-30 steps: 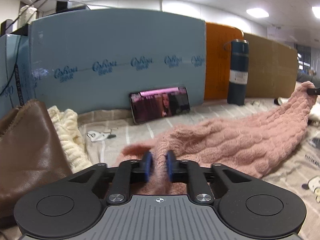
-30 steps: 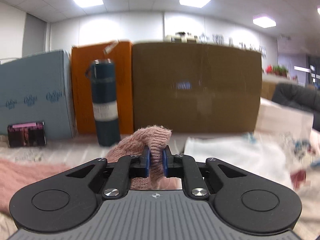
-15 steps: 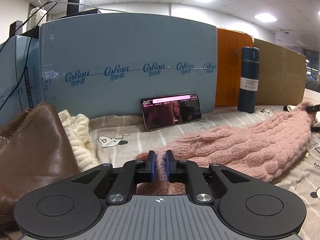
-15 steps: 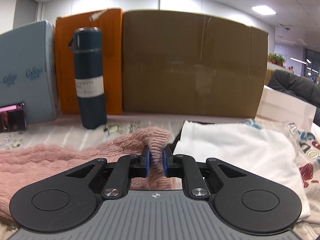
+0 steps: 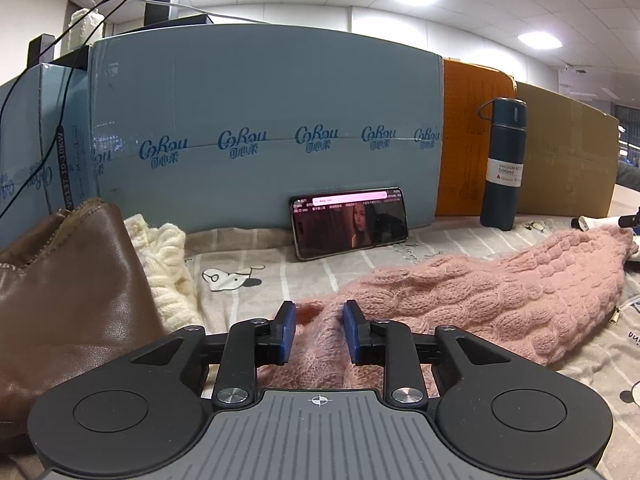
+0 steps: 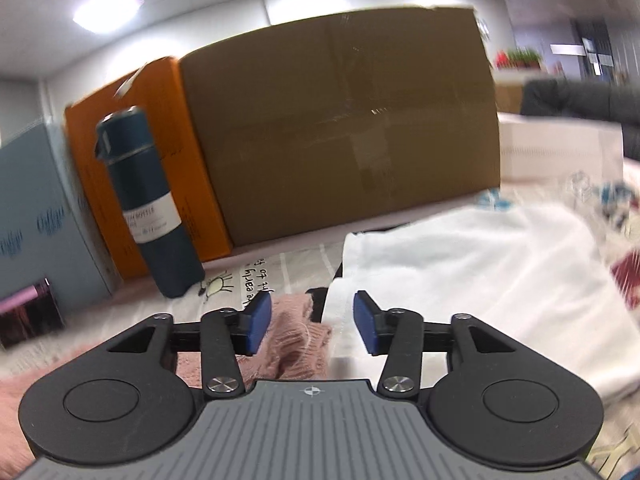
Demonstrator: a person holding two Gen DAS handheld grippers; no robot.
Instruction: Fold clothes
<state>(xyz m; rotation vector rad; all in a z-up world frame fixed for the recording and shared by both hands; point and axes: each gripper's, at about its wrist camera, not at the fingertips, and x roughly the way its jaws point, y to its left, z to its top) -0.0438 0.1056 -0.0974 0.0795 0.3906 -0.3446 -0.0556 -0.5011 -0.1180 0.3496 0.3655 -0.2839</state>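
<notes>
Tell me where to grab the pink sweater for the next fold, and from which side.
Take the pink sweater at the ribbed end lying between the right tongs, coming in low from the near side. That end is thin, loose and humped up off the sheet, so pads can close around it. The knitted middle lies flat and bulky, a poor hold.

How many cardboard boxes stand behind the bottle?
2: an orange box directly behind the bottle, and a brown box to its right. Others may be hidden.
</notes>
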